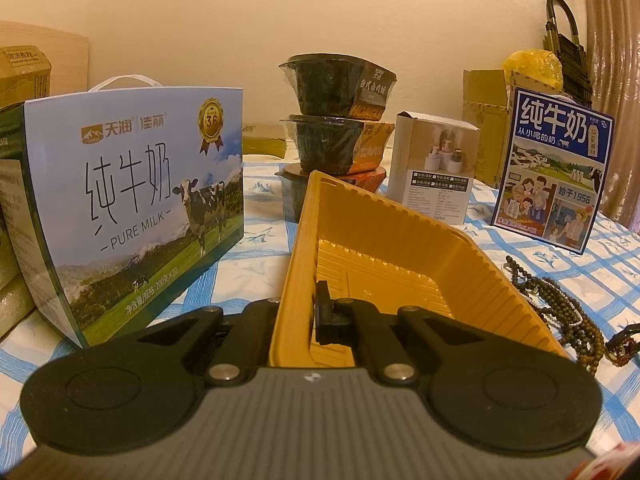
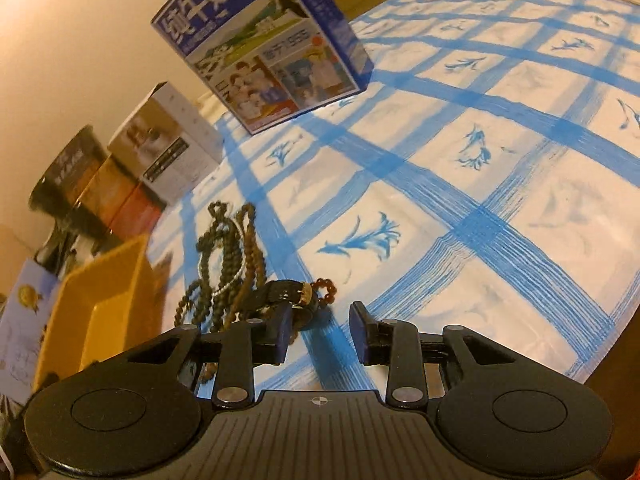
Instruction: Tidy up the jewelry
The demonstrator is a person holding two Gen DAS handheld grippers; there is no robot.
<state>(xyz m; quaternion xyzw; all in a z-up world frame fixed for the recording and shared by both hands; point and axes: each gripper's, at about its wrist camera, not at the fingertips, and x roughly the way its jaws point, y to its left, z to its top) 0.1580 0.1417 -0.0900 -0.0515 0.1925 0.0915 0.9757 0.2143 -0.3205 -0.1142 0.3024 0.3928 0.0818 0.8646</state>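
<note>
Now keep your left gripper (image 1: 298, 316) as it is, pinched tight on the near wall of the yellow plastic tray (image 1: 400, 240), which it holds tilted with the open side toward the jewelry. Your right gripper (image 2: 318, 330) has its jaws partly spread with nothing between them; only the blue-checked tablecloth (image 2: 480, 220) shows in the gap.

Just ahead of the right gripper's left finger lies a black watch strap with a gold buckle (image 2: 286, 294), touching a short string of red-brown beads (image 2: 326, 290). Swing left so the strap sits squarely between the pads before you close, and come down low, since it lies flat on the cloth.

Beyond that, the dark bead strands (image 2: 226, 256) tangle with a thin silver chain (image 2: 230, 280); I cannot tell how many there are, at least two. Lift one piece at a time.

Farther off: three stacked instant bowls (image 1: 336, 128), one small white carton (image 1: 434, 168), two milk boxes, the large one (image 1: 132, 208) and the blue one (image 1: 552, 168).
</note>
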